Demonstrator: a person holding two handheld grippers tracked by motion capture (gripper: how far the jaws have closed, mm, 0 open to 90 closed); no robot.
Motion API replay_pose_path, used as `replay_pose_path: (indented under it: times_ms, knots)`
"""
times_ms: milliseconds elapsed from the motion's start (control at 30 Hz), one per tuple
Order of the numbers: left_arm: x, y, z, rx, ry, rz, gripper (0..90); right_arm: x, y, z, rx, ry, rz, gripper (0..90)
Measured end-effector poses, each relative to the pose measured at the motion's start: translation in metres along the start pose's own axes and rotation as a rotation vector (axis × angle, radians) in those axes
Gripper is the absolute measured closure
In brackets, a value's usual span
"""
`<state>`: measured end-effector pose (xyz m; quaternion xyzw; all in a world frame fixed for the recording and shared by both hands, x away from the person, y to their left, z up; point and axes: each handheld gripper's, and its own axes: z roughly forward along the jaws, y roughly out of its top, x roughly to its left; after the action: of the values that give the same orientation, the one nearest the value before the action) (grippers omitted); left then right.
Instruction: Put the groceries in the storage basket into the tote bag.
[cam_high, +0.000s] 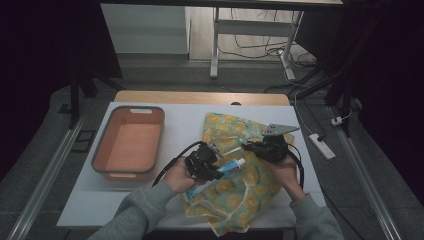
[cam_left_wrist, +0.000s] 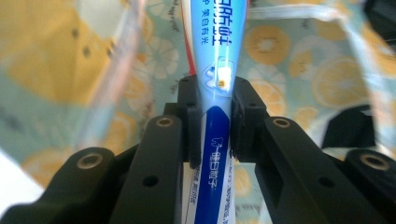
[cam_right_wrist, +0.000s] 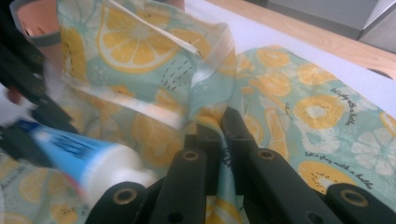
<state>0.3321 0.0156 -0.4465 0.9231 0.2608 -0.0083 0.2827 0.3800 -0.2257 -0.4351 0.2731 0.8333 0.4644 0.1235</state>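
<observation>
Left gripper (cam_high: 212, 167) clamps the toothpaste tube (cam_high: 225, 168); right gripper (cam_high: 250, 146) pinches the bag (cam_high: 235, 192) rim, seemingly lightly; it could slip, closing the mouth

White Chinese characters are printed along the toothpaste tube (cam_left_wrist: 212, 93) at the upper centre and lower centre of the left gripper view; they cannot be read with certainty. Black cursive script is repeated on the lemon-print bag (cam_right_wrist: 327, 116) at the right of the right gripper view, possibly "a slice of sunshine", though blurred.
</observation>
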Motion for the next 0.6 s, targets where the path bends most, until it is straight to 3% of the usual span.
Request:
replay_pose_path:
  times_ms: [200, 367, 500, 600]
  knots:
    - [0.005, 0.006, 0.017, 0.034, 0.005, -0.012, 76.2, 0.003, 0.003, -0.007, -0.041, 0.013, 0.004, 88.0]
    - [0.007, 0.013, 0.022, 0.000, 0.004, -0.032, 76.2, 0.004, 0.003, -0.006, -0.045, 0.025, 0.010, 88.0]
    - [0.007, 0.023, 0.022, -0.023, -0.031, -0.044, 76.1, 0.004, 0.002, -0.004, -0.041, 0.033, 0.016, 88.1]
    - [0.007, 0.031, 0.024, -0.040, -0.028, -0.054, 76.1, 0.005, 0.002, -0.002, -0.040, 0.037, 0.019, 88.1]
